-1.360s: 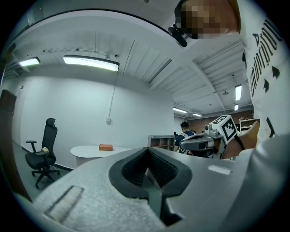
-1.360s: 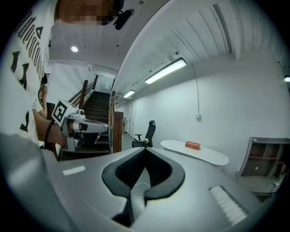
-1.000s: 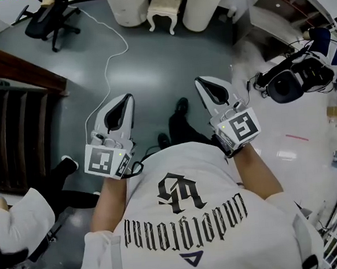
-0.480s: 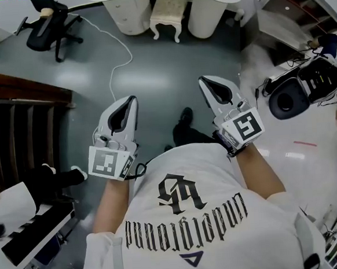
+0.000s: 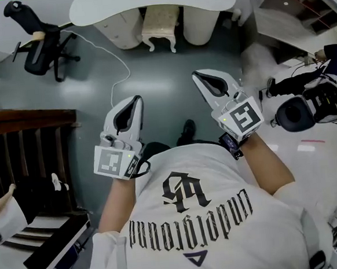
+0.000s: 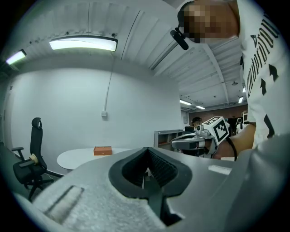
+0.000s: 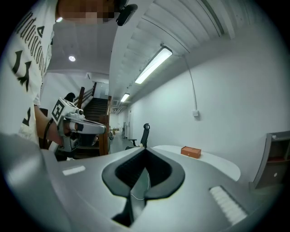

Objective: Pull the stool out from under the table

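Note:
A cream stool (image 5: pixel 160 26) with curved legs stands tucked between the two round pedestals of a white oval table (image 5: pixel 106 8) at the top of the head view. Both grippers are held level in front of the person, well short of the stool. My left gripper (image 5: pixel 135 99) (image 6: pixel 146 156) is shut with nothing in it. My right gripper (image 5: pixel 197 75) (image 7: pixel 145 156) is shut and empty too. The table (image 6: pixel 81 158) (image 7: pixel 213 163) shows ahead in both gripper views, with a small brown box (image 6: pixel 103 150) (image 7: pixel 190 152) on it. The stool is hidden in both gripper views.
A black office chair (image 5: pixel 39 45) stands at the far left, and a white cable (image 5: pixel 116 65) runs over the grey floor. A dark wooden staircase (image 5: pixel 23 136) is on the left. A grey shelf unit (image 5: pixel 287 17) and black gear (image 5: pixel 305 105) are on the right.
The table and stool have slid further into the head view and look nearer. Both grippers have been carried forward, still shut. The chair and the staircase have shifted down the frame.

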A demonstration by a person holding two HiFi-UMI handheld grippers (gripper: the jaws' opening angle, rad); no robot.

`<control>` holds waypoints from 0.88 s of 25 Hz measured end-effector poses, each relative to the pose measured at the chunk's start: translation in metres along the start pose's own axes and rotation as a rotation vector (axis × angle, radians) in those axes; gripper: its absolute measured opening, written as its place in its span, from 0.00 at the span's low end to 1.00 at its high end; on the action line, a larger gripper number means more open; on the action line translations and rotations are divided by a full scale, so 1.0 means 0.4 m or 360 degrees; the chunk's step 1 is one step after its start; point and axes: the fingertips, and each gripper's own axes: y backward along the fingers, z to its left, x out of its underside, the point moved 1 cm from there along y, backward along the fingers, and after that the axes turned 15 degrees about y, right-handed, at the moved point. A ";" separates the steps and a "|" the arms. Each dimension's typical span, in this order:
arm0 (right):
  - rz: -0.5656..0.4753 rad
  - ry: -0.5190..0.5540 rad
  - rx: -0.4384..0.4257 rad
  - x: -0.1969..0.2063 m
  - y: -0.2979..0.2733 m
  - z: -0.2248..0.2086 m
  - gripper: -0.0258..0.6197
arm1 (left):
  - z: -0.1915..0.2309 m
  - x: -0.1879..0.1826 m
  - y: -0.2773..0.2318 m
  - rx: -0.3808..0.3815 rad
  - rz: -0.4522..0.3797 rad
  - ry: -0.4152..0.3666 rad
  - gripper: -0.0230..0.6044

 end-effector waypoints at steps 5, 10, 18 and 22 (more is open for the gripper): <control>-0.0017 -0.0034 0.0034 0.004 -0.028 -0.082 0.04 | 0.021 -0.010 -0.105 0.0048 0.0031 0.0011 0.05; 0.0026 -0.0023 0.0094 0.021 -0.055 -0.130 0.04 | 0.067 -0.014 -0.180 0.0122 0.0050 0.0014 0.05; 0.0094 -0.0025 0.0200 0.054 -0.143 -0.188 0.04 | 0.193 -0.041 -0.286 0.0230 0.0061 0.0013 0.05; 0.0148 -0.0071 0.0270 0.071 -0.208 -0.216 0.04 | 0.269 -0.064 -0.338 0.0296 0.0081 0.0006 0.05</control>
